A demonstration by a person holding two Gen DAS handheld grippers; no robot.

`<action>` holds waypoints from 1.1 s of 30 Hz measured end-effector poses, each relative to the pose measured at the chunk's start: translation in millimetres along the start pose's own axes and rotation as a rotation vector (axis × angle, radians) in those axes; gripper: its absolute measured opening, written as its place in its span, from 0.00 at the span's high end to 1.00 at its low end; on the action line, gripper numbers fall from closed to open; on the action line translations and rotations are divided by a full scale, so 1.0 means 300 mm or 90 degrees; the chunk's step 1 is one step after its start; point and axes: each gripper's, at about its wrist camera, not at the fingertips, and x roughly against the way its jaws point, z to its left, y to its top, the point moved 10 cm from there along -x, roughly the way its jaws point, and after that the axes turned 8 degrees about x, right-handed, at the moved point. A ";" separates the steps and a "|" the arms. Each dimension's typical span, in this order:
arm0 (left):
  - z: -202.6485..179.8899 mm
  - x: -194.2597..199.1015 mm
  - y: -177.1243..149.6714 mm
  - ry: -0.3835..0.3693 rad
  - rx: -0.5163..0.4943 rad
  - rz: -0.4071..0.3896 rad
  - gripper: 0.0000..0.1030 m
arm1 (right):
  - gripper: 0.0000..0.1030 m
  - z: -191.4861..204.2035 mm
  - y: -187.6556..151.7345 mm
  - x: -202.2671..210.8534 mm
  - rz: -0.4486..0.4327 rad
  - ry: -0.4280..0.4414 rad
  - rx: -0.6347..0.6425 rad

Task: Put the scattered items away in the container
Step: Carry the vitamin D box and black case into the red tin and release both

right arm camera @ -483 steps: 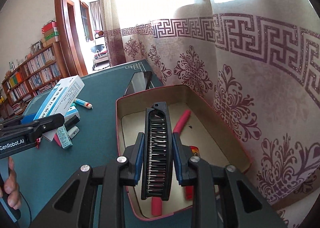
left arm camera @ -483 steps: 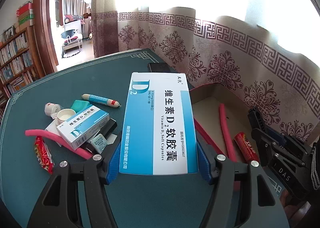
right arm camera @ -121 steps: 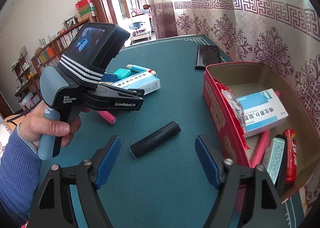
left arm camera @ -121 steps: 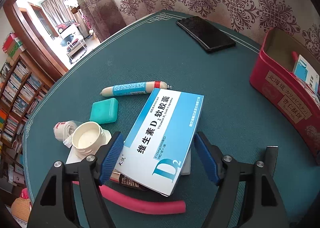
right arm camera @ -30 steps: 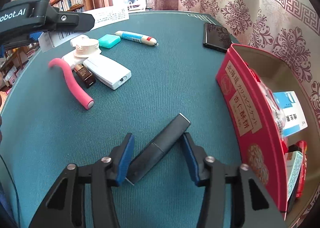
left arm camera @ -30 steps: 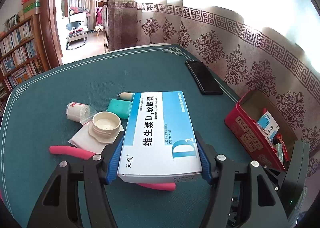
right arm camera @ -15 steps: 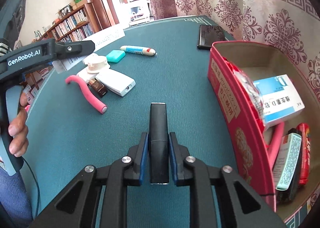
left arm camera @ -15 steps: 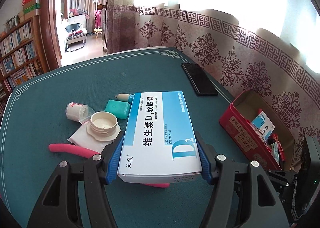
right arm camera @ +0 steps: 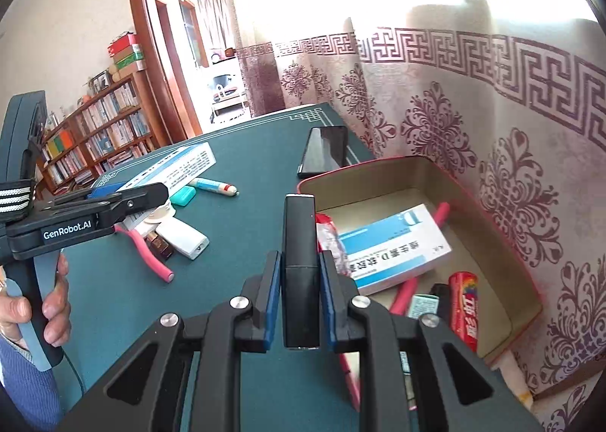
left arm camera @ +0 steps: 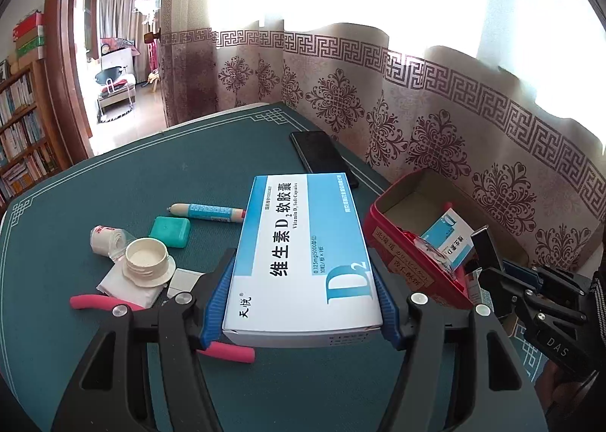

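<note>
Two loads up, both bound for the red box

Across the desk (left arm camera: 94,182), the red box (right arm camera: 378,174) sits at my right, already part filled. My left jaws (left arm camera: 303,276) clamp the big vitamin carton (left arm camera: 303,254) by its long sides, above the leftover clutter. My right jaws (right arm camera: 299,276) pinch the slim black stick (right arm camera: 299,265) near the box's rim. Next, I judge: carry over, lower, release.

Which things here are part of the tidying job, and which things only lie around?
Part of the job:
- red container
- vitamin box in the left claw
- black tube in the right claw
- pink roller, teal case, pen, white jar

Only lying about:
- black phone
- curtain
- bookshelf
</note>
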 end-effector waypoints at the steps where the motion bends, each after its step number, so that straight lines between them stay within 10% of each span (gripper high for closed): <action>1: -0.027 -0.003 0.003 -0.005 -0.008 -0.001 0.35 | 0.79 -0.028 -0.003 0.009 -0.002 -0.010 -0.006; 28: -0.500 -0.269 0.065 -0.076 -0.080 0.049 0.34 | 0.78 -0.286 -0.098 -0.001 0.034 -0.077 -0.055; 33: -0.511 -0.325 0.011 -0.071 -0.074 0.098 0.34 | 0.55 -0.277 -0.108 -0.012 0.043 -0.072 -0.059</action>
